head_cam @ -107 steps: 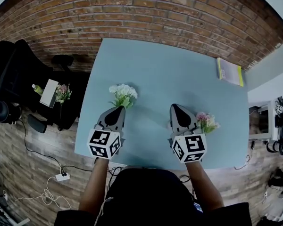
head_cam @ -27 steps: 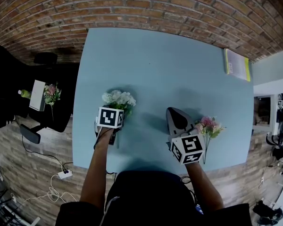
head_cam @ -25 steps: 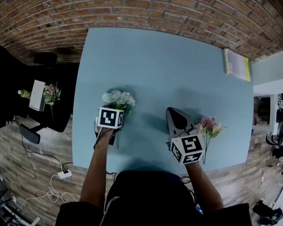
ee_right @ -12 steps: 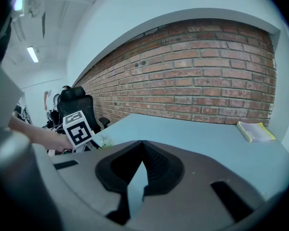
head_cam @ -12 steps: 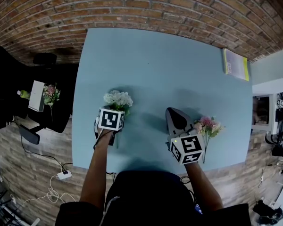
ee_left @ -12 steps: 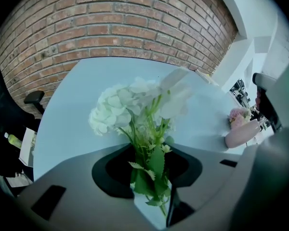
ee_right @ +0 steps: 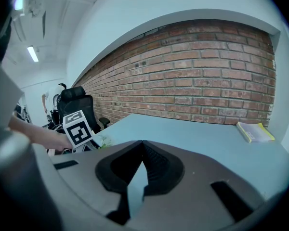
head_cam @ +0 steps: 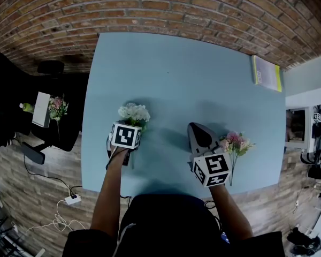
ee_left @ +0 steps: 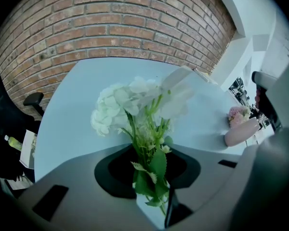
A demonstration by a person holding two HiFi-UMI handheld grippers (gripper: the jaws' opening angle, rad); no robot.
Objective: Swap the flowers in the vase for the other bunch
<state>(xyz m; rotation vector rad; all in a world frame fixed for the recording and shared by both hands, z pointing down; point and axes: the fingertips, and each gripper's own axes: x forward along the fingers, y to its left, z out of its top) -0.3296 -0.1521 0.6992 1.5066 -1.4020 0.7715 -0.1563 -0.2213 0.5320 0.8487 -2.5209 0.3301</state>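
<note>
Between the jaws of the left gripper (ee_left: 151,149) stand the green stems of the white bunch (head_cam: 134,113). The jaws have just been closing and now pinch stems and leaves together, with the blooms just ahead of the tips. The vase itself is hidden under this gripper, so how deep the stems sit cannot be told.

The right gripper (ee_right: 142,141) is closed on nothing, tips together, well apart from the left one. The pink bunch (head_cam: 234,142) lies flat on the table (head_cam: 192,63), just beside it on its outer side.

The main risk, as I judge it, is the lift. Nothing steadies the vase, so tight stems could drag it up or tip it. A pinch that lands mostly on leaves could also slip and shed a stem.

The near table edge runs close behind both grippers, and the left edge is near the left gripper's outer side. A toppled vase has little margin there.

Ahead of both grippers the table is bare and wide, up to a yellow book (head_cam: 267,73) near the far right edge. The strip between the grippers looks free for laying the white bunch down.
</note>
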